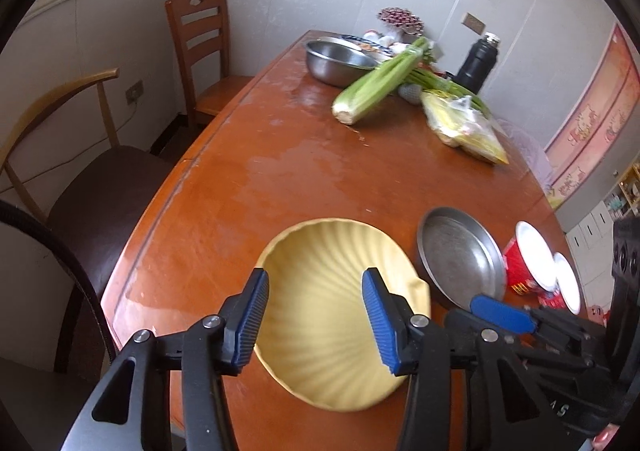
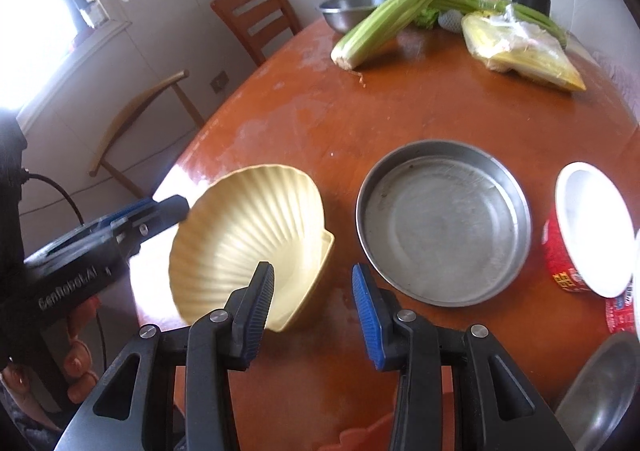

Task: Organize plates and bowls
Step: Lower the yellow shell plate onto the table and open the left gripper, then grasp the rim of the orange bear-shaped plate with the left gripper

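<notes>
A pale yellow shell-shaped plate (image 1: 316,339) sits near the front of the brown table (image 1: 280,171). My left gripper (image 1: 316,275) hovers over it, open: one finger is over the left rim and the other over the inside, neither pressing. From the right wrist view the plate (image 2: 240,235) looks tipped, with its blurred left rim beside the left gripper (image 2: 176,207). My right gripper (image 2: 312,267) stands open by the plate's right end, holding nothing. A round metal pan (image 2: 440,223) lies just right of the plate.
A red paper bowl (image 2: 592,227) lies on its side right of the pan, and a steel bowl (image 2: 600,391) sits at the near right corner. Celery (image 1: 380,87), a yellow bag (image 1: 464,127), a steel basin (image 1: 336,63) and a black flask (image 1: 478,59) fill the far end. Chairs (image 1: 200,51) stand to the left.
</notes>
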